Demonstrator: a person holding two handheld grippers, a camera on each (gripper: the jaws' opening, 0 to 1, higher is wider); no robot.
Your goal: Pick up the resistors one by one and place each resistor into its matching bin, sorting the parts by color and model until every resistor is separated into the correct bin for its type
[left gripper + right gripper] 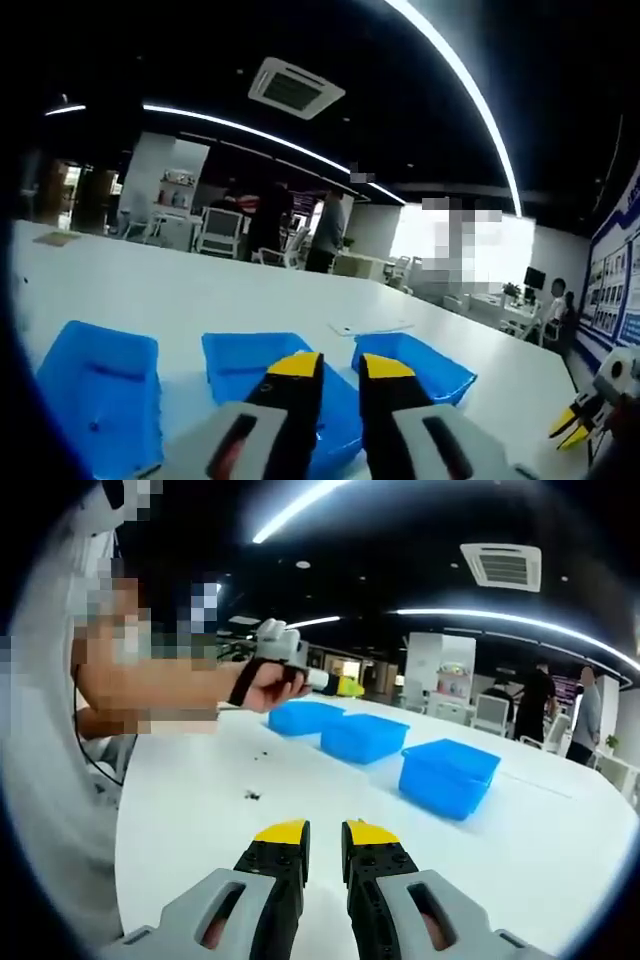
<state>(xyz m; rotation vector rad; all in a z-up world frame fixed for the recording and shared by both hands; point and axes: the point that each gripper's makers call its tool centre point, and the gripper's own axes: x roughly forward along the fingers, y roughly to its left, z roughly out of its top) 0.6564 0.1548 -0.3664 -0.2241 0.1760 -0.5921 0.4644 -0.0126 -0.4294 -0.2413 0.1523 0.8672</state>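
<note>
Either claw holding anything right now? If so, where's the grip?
Nothing held. The left claw hangs over the blue bins with a bare gap; the right claw is likewise bare above the white table.

Glossy blue plastic bins point(448, 775)

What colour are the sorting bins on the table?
Blue; the three bins show best in the right gripper view.

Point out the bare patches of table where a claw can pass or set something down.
In the right gripper view, the white table lies bare right of the right claw, in front of the nearest blue bin. Left of that claw, up to the small dark parts, is also free. The row of three bins under the left claw is crowded.
</note>
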